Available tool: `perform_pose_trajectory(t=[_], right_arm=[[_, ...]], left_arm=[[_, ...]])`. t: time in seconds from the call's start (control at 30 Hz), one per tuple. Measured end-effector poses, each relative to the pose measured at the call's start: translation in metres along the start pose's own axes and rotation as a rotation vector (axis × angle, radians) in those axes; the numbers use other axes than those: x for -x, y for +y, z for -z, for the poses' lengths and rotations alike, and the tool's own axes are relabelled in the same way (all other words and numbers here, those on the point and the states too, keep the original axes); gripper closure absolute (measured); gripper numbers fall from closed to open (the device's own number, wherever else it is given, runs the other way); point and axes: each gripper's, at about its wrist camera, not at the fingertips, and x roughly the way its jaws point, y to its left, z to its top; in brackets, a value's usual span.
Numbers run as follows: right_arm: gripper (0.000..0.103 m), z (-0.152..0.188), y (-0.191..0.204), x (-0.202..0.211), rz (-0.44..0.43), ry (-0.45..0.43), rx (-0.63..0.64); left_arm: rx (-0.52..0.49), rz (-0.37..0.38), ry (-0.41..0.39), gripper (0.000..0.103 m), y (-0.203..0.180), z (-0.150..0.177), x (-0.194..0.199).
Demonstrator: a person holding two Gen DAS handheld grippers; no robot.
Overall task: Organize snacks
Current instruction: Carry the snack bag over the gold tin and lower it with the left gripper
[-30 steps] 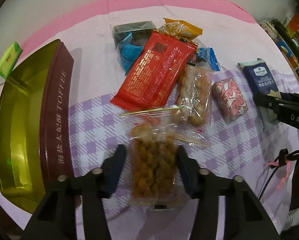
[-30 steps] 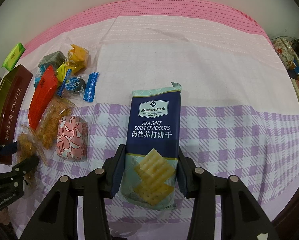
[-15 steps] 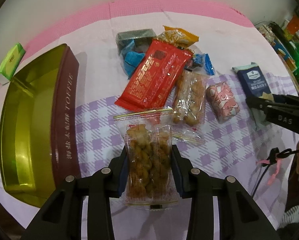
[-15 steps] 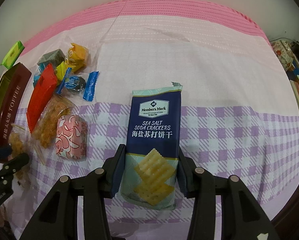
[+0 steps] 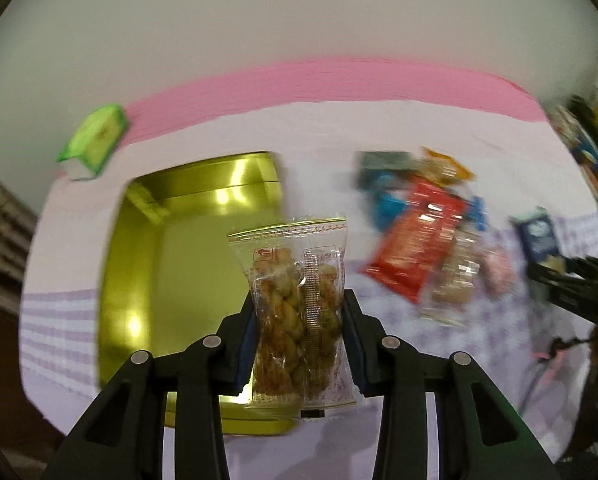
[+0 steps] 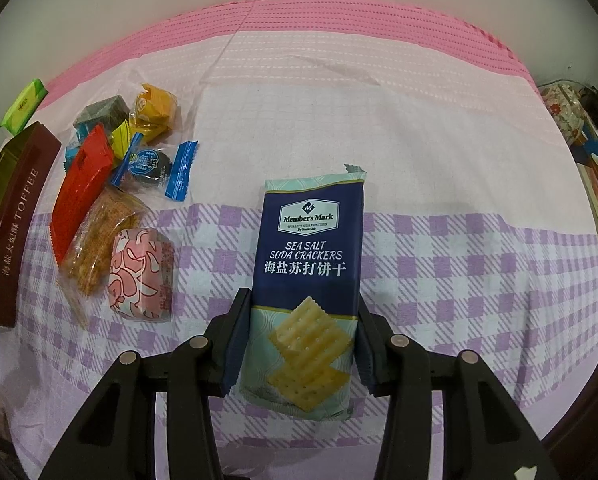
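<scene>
The left gripper is clamped on a clear packet of fried snacks, both fingers pressed to its sides, packet upright and raised over the near edge of an open gold tin. The tin sits on a pink and purple-check cloth; its inside shows nothing but bare metal, and its maroon outer wall reads TOFFEE in the right wrist view. A green box lies beyond the tin's far corner, apart from it.

The right gripper is closed on a navy cracker packet marked Sea Salt Soda Crackers, fingers tight on the lower half; can't tell if the pkt rests on the cloth or is just off it.

Btwn the two, a pile of loose snacks, blurred in the left view, sharp in the right. Count there: 1 red packet, tilted on edge; 1 clear pkt of brown biscuits touching it; 1 pink-and-white wrapped cake just beside that; 1 blue-ended round candy; 1 orange wrapped sweet; 1 grey-green wrapped block; a yellow-green wrapper and a blue one partly hidden behind the red pkt. Nothing lies btwn the cracker pkt and the pile except bare cloth. Shelves w/ colourful items stand off the right edge.
</scene>
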Motion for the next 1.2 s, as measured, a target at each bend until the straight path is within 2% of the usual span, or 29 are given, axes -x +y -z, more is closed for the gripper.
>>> perform_pose_trajectory(t=[0.23, 0.37, 0.47, 0.83, 1.03, 1.2], right_arm=[[0.059, 0.0, 0.001, -0.001, 0.008, -0.004, -0.008], [0.059, 0.0, 0.002, 0.0, 0.012, -0.002, -0.009], [0.059, 0.0, 0.002, 0.0, 0.014, 0.002, -0.013], [0.059, -0.003, 0.003, -0.002, 0.025, 0.033, -0.025], [0.06, -0.002, 0.003, -0.001, 0.027, 0.032, -0.028], [0.06, -0.004, 0.004, -0.003, 0.03, 0.03, -0.04]], left_arm=[[0.098, -0.121, 0.041, 0.064, 0.07, 0.019, -0.019], [0.137, -0.152, 0.066, 0.064, 0.098, 0.029, -0.035], [0.128, -0.171, 0.074, 0.064, 0.11, 0.03, -0.046], [0.104, -0.162, 0.13, 0.064, 0.107, 0.043, -0.066], [0.123, -0.147, 0.152, 0.064, 0.111, 0.046, -0.071], [0.128, -0.141, 0.146, 0.063, 0.112, 0.047, -0.071]])
